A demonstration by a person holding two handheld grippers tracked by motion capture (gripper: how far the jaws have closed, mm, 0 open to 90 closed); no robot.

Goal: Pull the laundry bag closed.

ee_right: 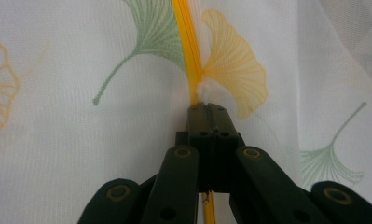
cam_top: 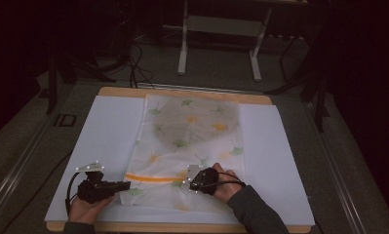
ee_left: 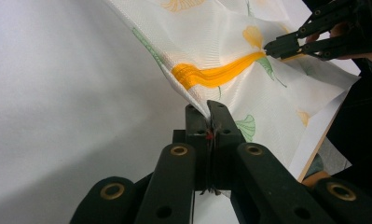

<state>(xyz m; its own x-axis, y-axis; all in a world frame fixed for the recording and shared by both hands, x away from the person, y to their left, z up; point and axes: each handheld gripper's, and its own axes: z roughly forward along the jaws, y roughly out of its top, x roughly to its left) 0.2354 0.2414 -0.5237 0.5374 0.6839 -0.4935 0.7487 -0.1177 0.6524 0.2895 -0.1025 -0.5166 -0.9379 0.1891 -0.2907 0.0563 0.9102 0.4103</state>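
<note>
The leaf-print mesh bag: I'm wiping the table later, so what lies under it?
Under the mesh bag lies a white sheet on the wooden table, whose edge shows at the far side. A greyish patch shows through the bag's far half; what it is cannot be told.

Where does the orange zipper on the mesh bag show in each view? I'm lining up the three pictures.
High view: the orange zipper runs level across the near end of the mesh bag, between the two grippers.
Left gripper view: it curves from centre toward the upper right.
Right gripper view: it runs straight up from the fingers at top centre.
Shared landmark: the green ginkgo leaf print beside the zipper.
</note>
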